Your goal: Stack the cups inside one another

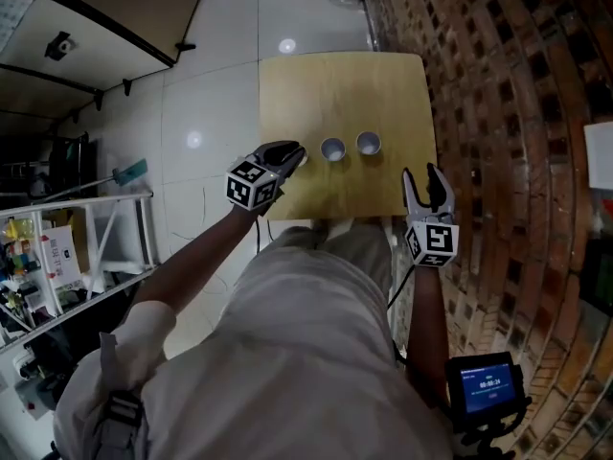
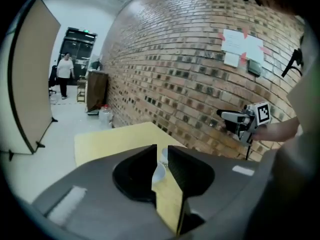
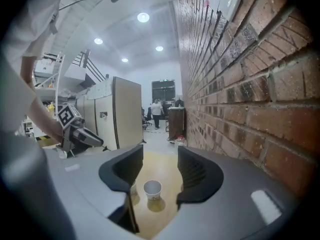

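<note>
Inspection of work area, current state:

1. Support: a square light wooden table (image 1: pixel 345 89) stands on a white tiled floor (image 1: pixel 215 84), with a red brick wall (image 1: pixel 508 94) along its right edge.

2. Task items: two white paper cups stand upright and mouth-up in the near half of the table, about midway between its left and right edges. The left cup (image 1: pixel 332 149) and the right cup (image 1: pixel 369 143) are side by side and close, but apart. Neither is inside the other.

3. Left gripper (image 1: pixel 292 153): located over the table near its near left corner, tips pointing toward the left cup and close to it without touching. In the left gripper view the jaws stand at a narrow slit and nothing is pinched. Both cups show through the gap, well beyond the pads.

4. Right gripper (image 1: pixel 422 175): located at the near right corner of the table, tips over the surface. In the right gripper view the jaws stand wide apart and empty. The right cup (image 3: pixel 152 189) stands on the table ahead of the gap. The left cup (image 3: pixel 133 188) is partly hidden behind one jaw.

5. Neither gripper touches a cup
</note>
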`<state>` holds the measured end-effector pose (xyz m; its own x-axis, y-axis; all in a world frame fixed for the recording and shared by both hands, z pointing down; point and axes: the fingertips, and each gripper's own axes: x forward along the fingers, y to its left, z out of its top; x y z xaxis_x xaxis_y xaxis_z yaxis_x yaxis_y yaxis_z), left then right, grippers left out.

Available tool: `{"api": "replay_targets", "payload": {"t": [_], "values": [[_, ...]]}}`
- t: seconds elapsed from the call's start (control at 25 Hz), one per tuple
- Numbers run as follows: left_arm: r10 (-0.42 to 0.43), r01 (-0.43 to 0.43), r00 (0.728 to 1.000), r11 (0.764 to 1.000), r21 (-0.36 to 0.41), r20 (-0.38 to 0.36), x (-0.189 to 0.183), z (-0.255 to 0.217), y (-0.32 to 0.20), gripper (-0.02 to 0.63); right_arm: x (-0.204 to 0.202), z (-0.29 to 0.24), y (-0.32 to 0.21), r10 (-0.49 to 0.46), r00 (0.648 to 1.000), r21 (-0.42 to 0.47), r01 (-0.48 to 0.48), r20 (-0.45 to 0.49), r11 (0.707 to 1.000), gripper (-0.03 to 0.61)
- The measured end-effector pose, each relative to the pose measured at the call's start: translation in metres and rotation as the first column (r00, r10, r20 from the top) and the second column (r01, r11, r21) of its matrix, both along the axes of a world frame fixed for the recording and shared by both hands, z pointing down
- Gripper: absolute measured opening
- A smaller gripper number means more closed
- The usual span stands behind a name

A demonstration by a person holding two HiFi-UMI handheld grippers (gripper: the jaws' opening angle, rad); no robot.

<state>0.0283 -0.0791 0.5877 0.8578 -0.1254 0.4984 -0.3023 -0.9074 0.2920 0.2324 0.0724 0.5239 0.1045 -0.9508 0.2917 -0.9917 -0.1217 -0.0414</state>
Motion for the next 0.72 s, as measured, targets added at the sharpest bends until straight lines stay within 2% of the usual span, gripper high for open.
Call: {"api": "replay_targets", "payload": {"t": [0.08, 0.16, 0.32, 0.48, 0.6, 0.72], "values": [[-0.058, 0.058, 0.998, 0.997, -0.050, 0.007, -0.013, 0.008, -0.001, 0.113, -0.004, 0.001, 0.002, -0.006, 1.000, -0.015, 0.006, 0.002, 1.000, 0.212], [-0.107, 0.106, 0.994, 0.990, -0.095, -0.006, -0.020, 0.008, 0.002, 0.187, -0.005, 0.001, 0.003, -0.019, 1.000, -0.030, 0.019, -0.004, 0.999, 0.212], [-0.164, 0.163, 0.986, 0.982, -0.093, -0.008, -0.026, 0.008, 0.005, 0.187, -0.003, 0.008, 0.009, -0.012, 1.000, -0.063, 0.011, -0.008, 0.998, 0.210], [-0.180, 0.182, 0.983, 0.981, -0.069, 0.034, -0.039, 0.021, 0.001, 0.187, -0.003, 0.022, 0.010, -0.008, 0.999, -0.111, 0.004, -0.036, 0.994, 0.167], [-0.182, 0.186, 0.981, 0.981, -0.049, 0.073, -0.056, 0.034, -0.003, 0.187, -0.011, 0.043, 0.001, -0.058, 0.995, -0.181, 0.043, -0.079, 0.983, 0.143], [-0.179, 0.183, 0.980, 0.983, -0.034, 0.091, -0.067, 0.038, -0.003, 0.187, -0.021, 0.075, -0.016, -0.147, 0.982, -0.287, 0.108, -0.119, 0.952, 0.140]]}}
